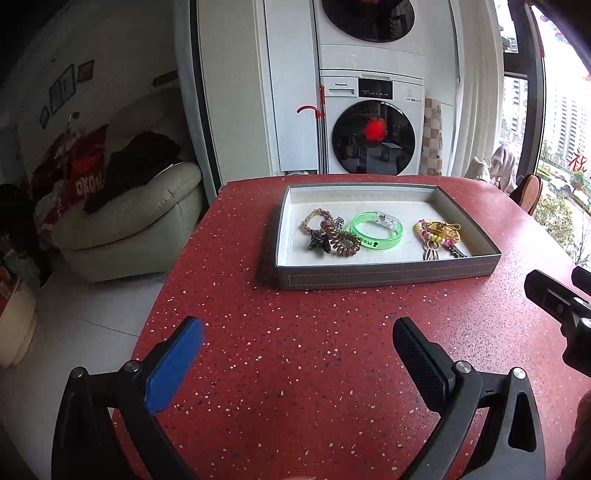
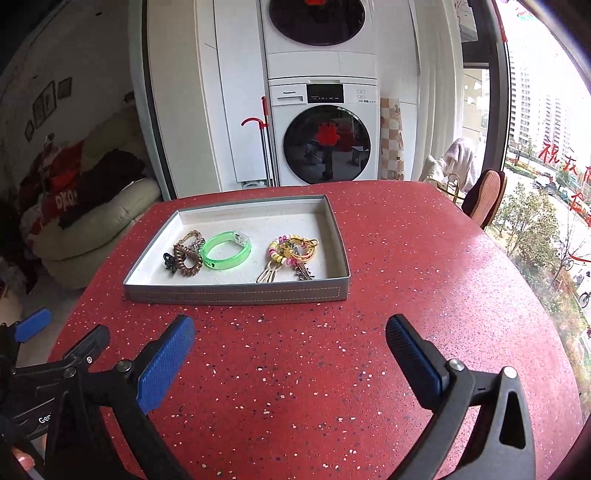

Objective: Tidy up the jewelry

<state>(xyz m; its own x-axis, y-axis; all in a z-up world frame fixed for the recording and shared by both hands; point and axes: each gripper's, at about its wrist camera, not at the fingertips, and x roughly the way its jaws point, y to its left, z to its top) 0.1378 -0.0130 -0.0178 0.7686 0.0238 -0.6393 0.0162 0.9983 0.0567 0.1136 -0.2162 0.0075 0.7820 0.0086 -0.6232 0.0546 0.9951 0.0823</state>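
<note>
The lower washing machine [image 1: 373,122] reads "Panasonic"; the left hand-held gripper [image 2: 55,328] body shows "Gen".

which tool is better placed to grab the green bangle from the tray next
Left, narrowly. The green bangle in the tray sits nearly straight ahead of the open left tool; from the open right tool it lies off to the left.

A lived-in home, high in an apartment block. A stacked washer [image 1: 373,136] and dryer [image 1: 367,18] stand in a white alcove beside a cream sofa [image 1: 125,221] heaped with clothes, framed pictures [image 1: 62,88] on the wall — and the window [image 2: 546,166] looks down on towers, trees and a street.
</note>
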